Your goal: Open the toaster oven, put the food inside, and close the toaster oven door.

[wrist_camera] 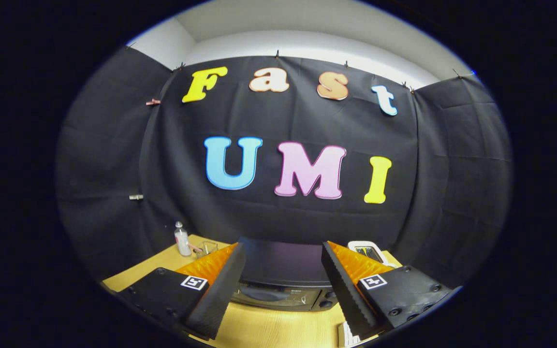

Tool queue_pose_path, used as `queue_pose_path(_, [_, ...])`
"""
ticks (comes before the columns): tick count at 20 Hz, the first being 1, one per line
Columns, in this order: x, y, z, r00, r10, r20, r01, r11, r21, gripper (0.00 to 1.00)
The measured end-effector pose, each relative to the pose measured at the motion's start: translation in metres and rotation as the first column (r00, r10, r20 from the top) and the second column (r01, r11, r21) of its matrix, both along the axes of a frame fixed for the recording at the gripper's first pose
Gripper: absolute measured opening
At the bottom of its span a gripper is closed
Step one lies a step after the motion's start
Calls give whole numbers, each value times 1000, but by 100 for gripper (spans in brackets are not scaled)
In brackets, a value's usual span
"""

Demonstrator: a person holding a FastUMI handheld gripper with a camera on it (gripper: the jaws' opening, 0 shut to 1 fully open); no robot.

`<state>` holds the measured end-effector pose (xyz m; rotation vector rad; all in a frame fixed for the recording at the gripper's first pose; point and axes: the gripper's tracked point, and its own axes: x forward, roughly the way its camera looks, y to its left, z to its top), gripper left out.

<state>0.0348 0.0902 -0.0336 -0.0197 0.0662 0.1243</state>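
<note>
The claw [283,285] has black ridged fingers with orange backs, and each black mount carries a small black-and-white square marker. Between and just beyond the fingers, the toaster oven [281,278] is black with a dark glass door. The bench [269,328] under it is pale yellow wood grain. Beyond the left finger stands a clear bottle [182,240] with a white cap.

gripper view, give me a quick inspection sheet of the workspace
surface: wooden table, bare ahead of the fingers
job's things: toaster oven between and beyond the fingers, door shut; food not identified
clutter: small bottle and clear glass beyond the left finger; white object beyond the right finger
gripper: gripper open, fingers apart, holding nothing
cables: nothing seen
surroundings: black cloth wall behind the table
</note>
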Motion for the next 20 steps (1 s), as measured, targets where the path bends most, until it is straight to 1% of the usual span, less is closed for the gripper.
queue_pose_path(5, [-12, -18, 48, 996, -30, 82, 26, 999, 45, 98])
queue_pose_path(7, [-21, -26, 59, 992, -48, 116, 40, 997, 66, 98])
queue_pose_path(10, [-27, -34, 75, 987, -59, 151, 51, 997, 52, 98])
queue_pose_path(12, [-34, -36, 73, 988, -60, 145, 53, 997, 50, 97])
queue_pose_path(15, [-35, -38, 68, 989, -69, 128, 60, 995, 76, 98])
queue_pose_path(20, [-34, -38, 65, 991, -69, 111, 62, 996, 63, 98])
